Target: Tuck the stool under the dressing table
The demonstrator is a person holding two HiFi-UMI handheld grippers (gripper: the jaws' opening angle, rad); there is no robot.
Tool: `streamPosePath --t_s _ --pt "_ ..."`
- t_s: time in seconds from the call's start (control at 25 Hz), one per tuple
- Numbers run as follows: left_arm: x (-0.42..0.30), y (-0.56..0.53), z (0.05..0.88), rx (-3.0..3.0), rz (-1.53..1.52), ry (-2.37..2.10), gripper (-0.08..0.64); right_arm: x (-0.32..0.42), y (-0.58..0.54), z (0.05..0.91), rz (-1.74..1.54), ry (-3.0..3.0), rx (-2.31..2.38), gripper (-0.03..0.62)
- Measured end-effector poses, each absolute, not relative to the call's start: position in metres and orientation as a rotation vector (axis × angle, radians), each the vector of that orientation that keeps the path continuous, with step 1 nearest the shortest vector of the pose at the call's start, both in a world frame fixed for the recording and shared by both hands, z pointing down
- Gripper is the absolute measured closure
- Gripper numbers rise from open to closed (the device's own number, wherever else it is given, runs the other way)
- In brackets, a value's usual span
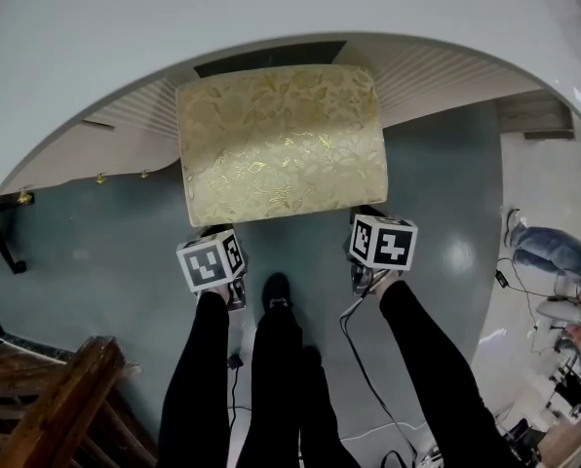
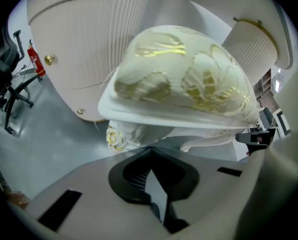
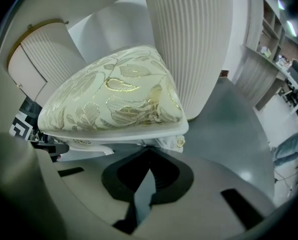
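Note:
The stool, with a gold leaf-patterned cushion on a white carved frame, stands half under the arch of the white dressing table. My left gripper is at the stool's near left corner and my right gripper at its near right corner. In the left gripper view the jaws are shut, and the gripper has its tip just below the seat rim, beside a leg with a gold rosette. The right gripper is also shut, under the seat's edge with nothing visible between the jaws.
Ribbed white pedestals of the table flank the stool on both sides. A wooden chair stands at the near left. The person's legs and foot are behind the stool, with a cable on the grey floor. Another person's leg is at the right.

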State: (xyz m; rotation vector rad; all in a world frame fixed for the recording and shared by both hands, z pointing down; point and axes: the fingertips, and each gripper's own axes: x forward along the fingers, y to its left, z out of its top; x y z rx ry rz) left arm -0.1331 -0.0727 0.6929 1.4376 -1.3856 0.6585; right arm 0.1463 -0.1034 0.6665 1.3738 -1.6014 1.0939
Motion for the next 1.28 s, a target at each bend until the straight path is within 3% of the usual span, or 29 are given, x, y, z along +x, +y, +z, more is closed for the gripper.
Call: streamPosePath --t_s 1.28 --pt "-0.120 -0.075 0.694 1.586 0.735 -1.349 0.552 0.139 -0.103 0.663 0.961 -1.665 1.380 0.588"
